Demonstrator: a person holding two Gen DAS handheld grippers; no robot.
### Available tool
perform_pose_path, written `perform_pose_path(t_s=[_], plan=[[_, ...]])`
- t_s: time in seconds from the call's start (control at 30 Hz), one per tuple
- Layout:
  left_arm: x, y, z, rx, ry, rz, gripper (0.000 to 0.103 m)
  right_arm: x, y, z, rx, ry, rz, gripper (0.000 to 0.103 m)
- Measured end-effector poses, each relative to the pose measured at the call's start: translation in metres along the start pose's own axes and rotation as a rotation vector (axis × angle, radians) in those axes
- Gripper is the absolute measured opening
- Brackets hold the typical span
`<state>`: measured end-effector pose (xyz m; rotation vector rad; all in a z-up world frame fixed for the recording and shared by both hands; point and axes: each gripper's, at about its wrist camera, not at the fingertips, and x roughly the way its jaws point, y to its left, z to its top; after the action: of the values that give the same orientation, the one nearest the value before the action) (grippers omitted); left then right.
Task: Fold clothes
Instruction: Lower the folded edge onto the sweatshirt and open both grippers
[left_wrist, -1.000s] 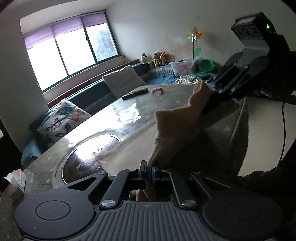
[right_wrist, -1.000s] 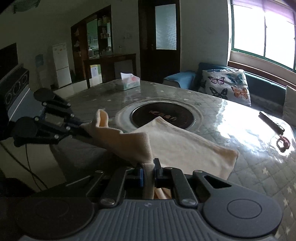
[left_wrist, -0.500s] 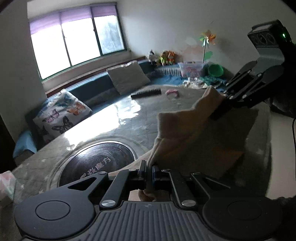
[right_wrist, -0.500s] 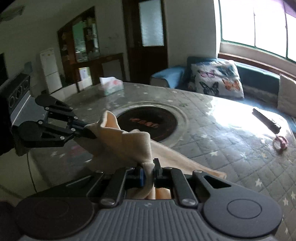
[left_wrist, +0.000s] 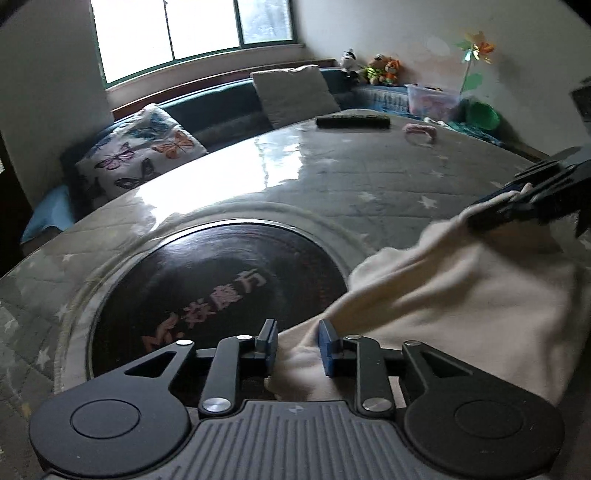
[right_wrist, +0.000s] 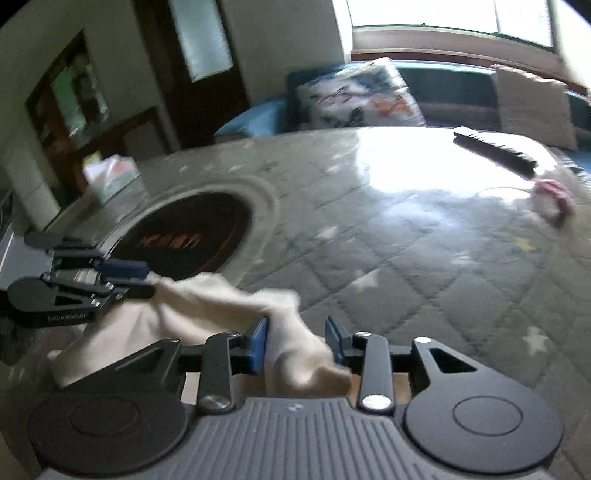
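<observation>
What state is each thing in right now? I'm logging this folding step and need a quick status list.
Left claw: open, cream cloth between its blue pads.
Right claw: open, cloth bunched between its pads.
Cream fabric garment: crumpled, draped on the table edge, not folded flat.
Round quilted grey table with glass top: glossy, reflecting window light.
Black remote control: lying flat on the far side.
Pink hair tie: lying loose near the remote.

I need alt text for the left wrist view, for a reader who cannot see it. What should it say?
The left gripper stands open around a corner of a cream cloth, which stretches right to the right gripper. Beyond lies a round quilted table with a dark glass centre, a remote control and a pink object.
</observation>
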<state>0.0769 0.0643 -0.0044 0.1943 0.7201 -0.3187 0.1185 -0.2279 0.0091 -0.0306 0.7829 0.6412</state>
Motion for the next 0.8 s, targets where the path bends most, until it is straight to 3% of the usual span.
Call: perform_pose_path(t_s=[0.13, 0.27, 0.43, 0.6, 0.8], plan=[[-0.006, -0.003, 0.004, -0.04, -0.018, -0.008, 0.033, -0.027, -0.006, -0.005, 0.028, -0.091, -0.103, 0.035], [-0.013, -0.006, 0.009, -0.079, -0.037, -0.015, 0.033, -0.041, 0.006, -0.004, 0.0, -0.138, -0.082, 0.034], [-0.02, -0.01, 0.014, -0.128, -0.059, -0.025, 0.036, -0.021, 0.024, -0.004, -0.036, -0.098, -0.031, 0.026], [-0.001, -0.018, 0.022, -0.165, -0.026, -0.059, 0.034, 0.007, 0.025, -0.002, -0.034, -0.057, -0.049, 0.017], [0.019, -0.02, 0.023, -0.179, -0.013, -0.047, 0.029, 0.021, 0.022, -0.01, -0.035, -0.037, -0.079, 0.017]])
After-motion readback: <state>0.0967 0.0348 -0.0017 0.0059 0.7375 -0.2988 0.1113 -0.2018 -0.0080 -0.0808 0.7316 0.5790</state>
